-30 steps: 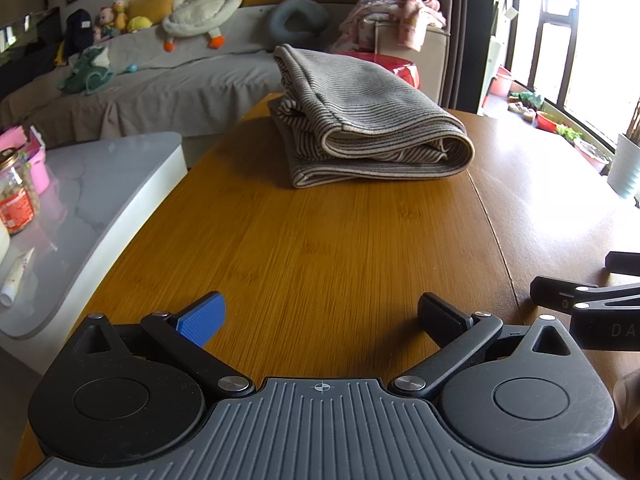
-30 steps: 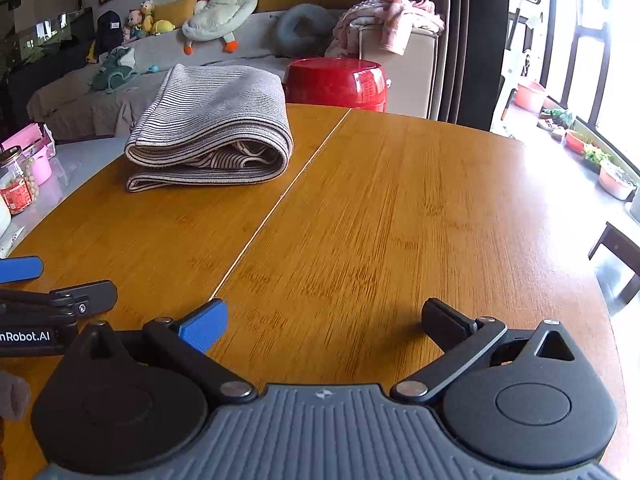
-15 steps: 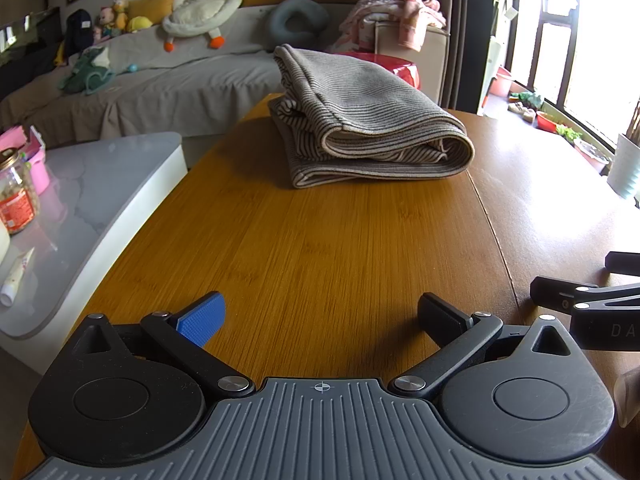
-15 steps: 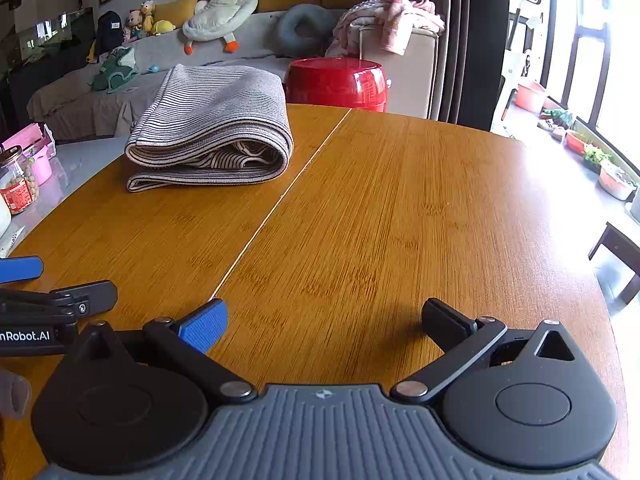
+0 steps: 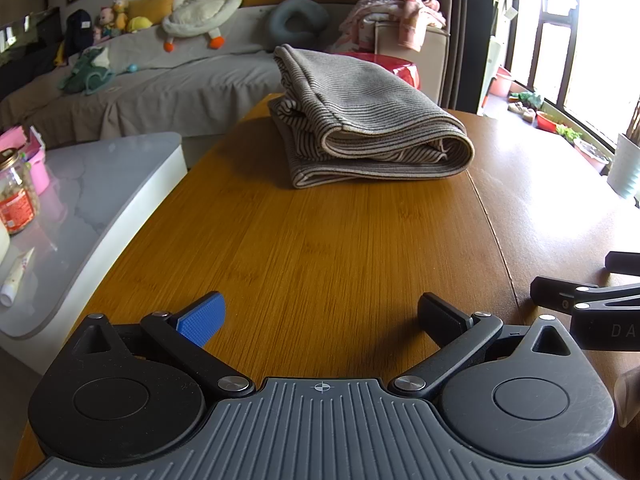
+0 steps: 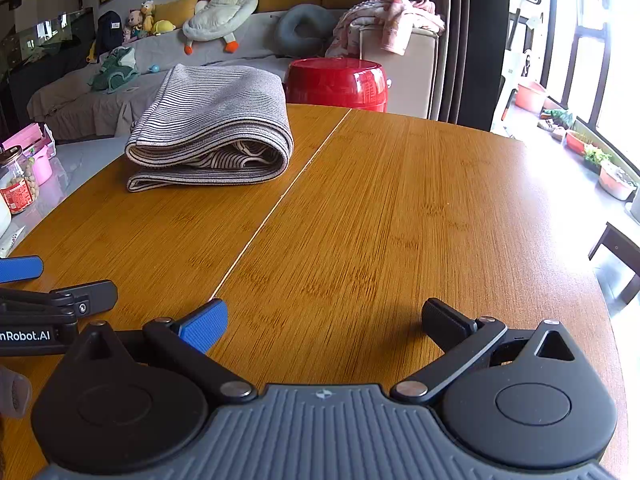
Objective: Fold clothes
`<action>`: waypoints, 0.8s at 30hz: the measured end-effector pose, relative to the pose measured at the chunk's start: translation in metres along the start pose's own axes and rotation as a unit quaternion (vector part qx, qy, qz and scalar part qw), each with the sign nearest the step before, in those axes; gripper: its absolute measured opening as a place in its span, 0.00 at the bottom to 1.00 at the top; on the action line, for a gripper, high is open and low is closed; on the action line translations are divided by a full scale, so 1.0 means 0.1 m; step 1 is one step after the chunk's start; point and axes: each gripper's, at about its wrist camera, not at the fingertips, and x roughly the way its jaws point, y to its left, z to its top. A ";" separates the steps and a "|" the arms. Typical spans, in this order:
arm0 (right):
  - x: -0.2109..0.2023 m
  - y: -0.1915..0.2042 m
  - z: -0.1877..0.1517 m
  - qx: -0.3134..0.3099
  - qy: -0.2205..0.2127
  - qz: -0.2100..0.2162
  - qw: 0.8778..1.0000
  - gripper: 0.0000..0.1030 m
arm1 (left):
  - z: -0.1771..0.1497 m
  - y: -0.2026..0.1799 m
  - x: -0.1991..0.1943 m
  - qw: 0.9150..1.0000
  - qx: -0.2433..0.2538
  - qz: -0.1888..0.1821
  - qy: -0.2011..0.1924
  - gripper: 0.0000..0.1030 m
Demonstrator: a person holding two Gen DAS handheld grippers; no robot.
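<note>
A grey striped garment (image 5: 368, 120) lies folded in a thick stack at the far end of the wooden table (image 5: 320, 248); it also shows in the right wrist view (image 6: 212, 128) at the far left. My left gripper (image 5: 320, 316) is open and empty, low over the table's near edge. My right gripper (image 6: 324, 320) is open and empty, beside it on the right. Each gripper's fingers show at the edge of the other's view (image 5: 576, 296) (image 6: 60, 300). Both are well short of the garment.
A grey marble side table (image 5: 92, 216) with a jar (image 5: 16, 196) and a tube stands left of the wooden table. A red stool (image 6: 336, 84), a sofa with plush toys (image 5: 200, 4) and a pile of clothes lie behind. Windows and plants are on the right.
</note>
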 end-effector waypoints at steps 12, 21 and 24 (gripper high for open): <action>0.00 0.00 0.00 0.000 0.000 0.000 1.000 1.00 | 0.01 0.00 0.00 1.000 0.002 -0.003 0.001 1.00; 0.00 0.00 -0.01 -0.001 -0.002 -0.002 1.000 1.00 | 0.02 0.00 0.01 1.000 0.006 -0.004 0.002 1.00; -0.01 0.00 -0.02 -0.001 -0.004 -0.003 1.000 1.00 | 0.02 0.00 0.01 1.000 0.006 -0.004 0.003 1.00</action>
